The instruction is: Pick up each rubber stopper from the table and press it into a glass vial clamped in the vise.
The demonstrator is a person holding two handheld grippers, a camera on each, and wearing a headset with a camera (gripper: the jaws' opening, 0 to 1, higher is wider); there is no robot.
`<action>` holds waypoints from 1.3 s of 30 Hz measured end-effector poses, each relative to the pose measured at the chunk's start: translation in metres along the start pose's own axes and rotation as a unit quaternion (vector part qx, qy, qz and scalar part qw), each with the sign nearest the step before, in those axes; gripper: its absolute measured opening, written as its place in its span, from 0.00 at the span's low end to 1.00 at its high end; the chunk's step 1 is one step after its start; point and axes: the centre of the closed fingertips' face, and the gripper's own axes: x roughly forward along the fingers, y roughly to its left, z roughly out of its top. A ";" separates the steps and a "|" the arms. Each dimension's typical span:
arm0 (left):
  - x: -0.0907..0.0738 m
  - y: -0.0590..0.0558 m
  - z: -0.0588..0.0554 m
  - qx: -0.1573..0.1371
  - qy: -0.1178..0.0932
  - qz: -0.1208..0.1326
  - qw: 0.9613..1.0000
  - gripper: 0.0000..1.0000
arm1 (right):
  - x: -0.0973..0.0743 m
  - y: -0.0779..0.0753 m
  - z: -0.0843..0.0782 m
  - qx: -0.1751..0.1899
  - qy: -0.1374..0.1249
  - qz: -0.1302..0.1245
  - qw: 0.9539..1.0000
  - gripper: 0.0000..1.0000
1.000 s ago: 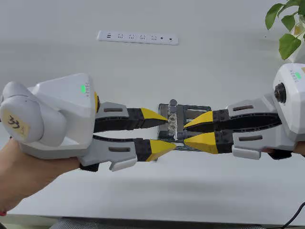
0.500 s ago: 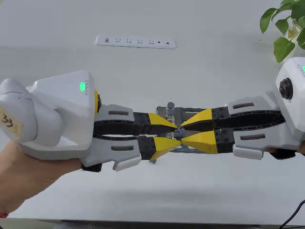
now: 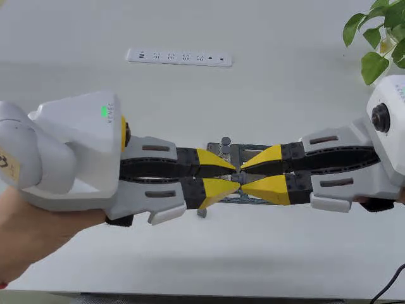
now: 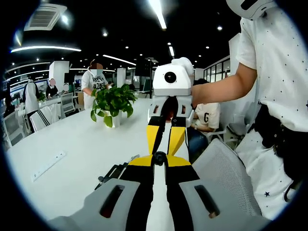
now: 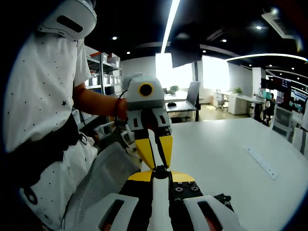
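One stopper (image 4: pixel 159 158): L gripper (image 3: pixel 233 178), R gripper (image 3: pixel 245 177)

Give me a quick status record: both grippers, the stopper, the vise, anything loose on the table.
left gripper: jaws closed on a dark stopper
right gripper: jaws closed on the same stopper, tip to tip with the left
stopper position: over the vise, between both pairs of tips
vial: one at the vise's far end looks capped
loose item: small grey piece on the table beside the vise, possibly a stopper
far side: power strip
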 end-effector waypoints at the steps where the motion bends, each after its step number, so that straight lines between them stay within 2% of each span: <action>1: 0.000 0.000 -0.001 0.001 0.002 -0.001 1.000 0.04 | 0.000 0.001 0.000 -0.001 0.002 -0.001 1.000 0.06; 13: -0.001 -0.001 -0.001 0.004 0.005 -0.002 1.000 0.06 | -0.004 0.000 0.006 0.008 -0.013 0.000 1.000 0.06; 22: -0.002 0.000 0.001 0.008 0.004 0.000 1.000 0.05 | -0.003 0.000 0.006 0.003 -0.006 -0.001 1.000 0.07; 30: -0.008 0.000 0.011 -0.033 -0.030 -0.009 0.999 0.04 | -0.007 0.003 0.016 -0.005 -0.017 0.002 1.000 0.07; 39: -0.011 -0.001 0.014 -0.052 -0.045 -0.014 0.998 0.04 | -0.007 0.003 0.021 -0.006 -0.024 0.001 1.000 0.07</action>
